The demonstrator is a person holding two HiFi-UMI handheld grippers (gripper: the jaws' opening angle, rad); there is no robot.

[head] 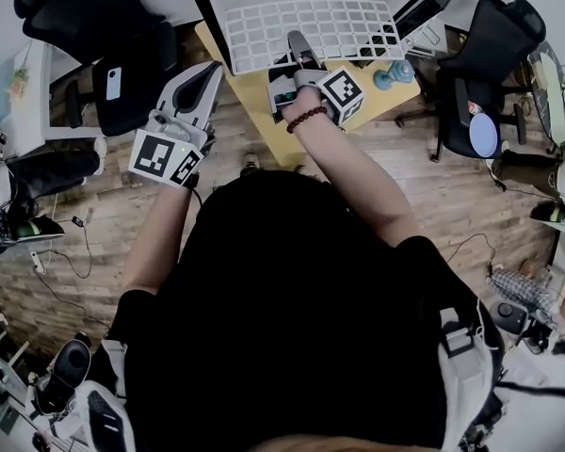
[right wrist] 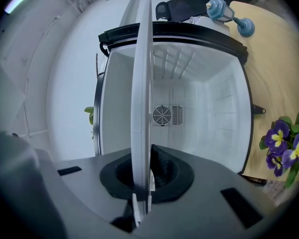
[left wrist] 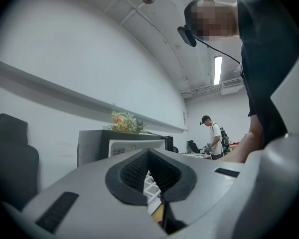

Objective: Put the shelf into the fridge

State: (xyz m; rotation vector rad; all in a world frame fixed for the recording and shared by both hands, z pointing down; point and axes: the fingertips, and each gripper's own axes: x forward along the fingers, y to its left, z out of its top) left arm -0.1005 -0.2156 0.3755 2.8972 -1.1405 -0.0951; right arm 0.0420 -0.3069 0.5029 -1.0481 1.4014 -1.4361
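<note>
White plastic lines the open fridge (right wrist: 209,108), its back wall carrying a round fan grille, and the job now, as it reads, is to slide the shelf (head: 306,22) straight back into that cavity. To do that well, the person should keep the grid level, square its side edges to the moulded ledges on the fridge's side walls, and push evenly so that neither corner leads and jams; the free gripper could steady a corner if the grid tips. The shelf is a white grid held at the fridge's mouth; how far it already reaches inside cannot be told. In the head view its long axis runs side to side across the opening, broad face up, far edge pointing into the cavity. The right gripper view shows it edge-on, running from the jaws toward the back wall. The right gripper (head: 301,50) is clamped on the middle of the shelf's near edge. The left gripper (head: 205,78) hangs beside the fridge, clear of the shelf, its jaws together on nothing.
</note>
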